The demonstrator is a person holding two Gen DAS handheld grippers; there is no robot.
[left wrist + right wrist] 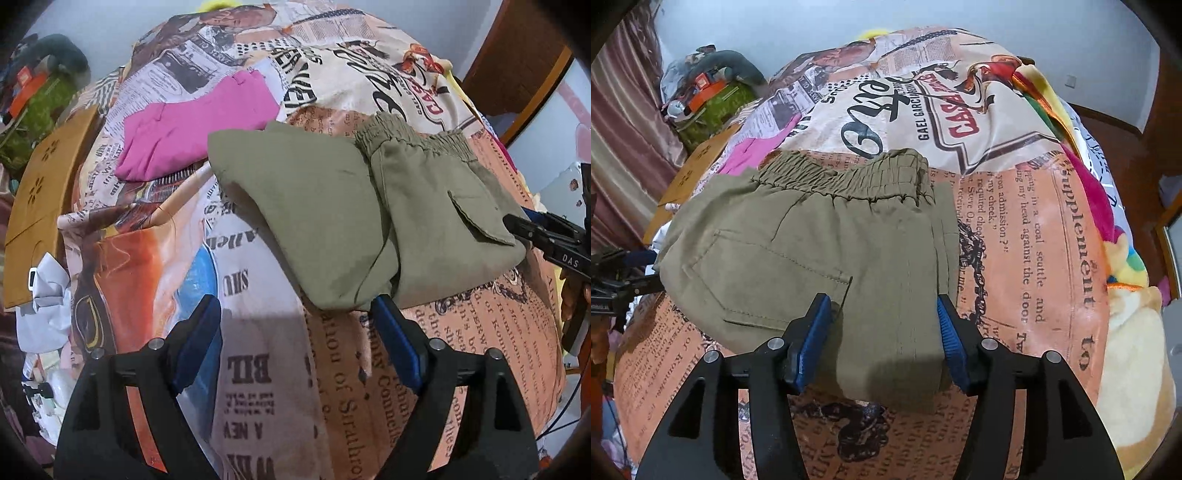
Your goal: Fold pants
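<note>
The green pants [812, 251] look soft and light — floppy, not slippery. Both the left claw [295, 317] and right claw [882, 314] are wide apart, gripping nothing — pinch the folded edge

Premises: a domestic bedroom. Evidence: a bed [1052, 229] covered with a newspaper-print sheet; a bright plush blanket [1082, 177] bunched along its far side; striped curtains [624, 122] at the left; plain pale walls with wooden trim [517, 55]; folded clothing and household clutter [705, 92] piled beside the bed.
</note>
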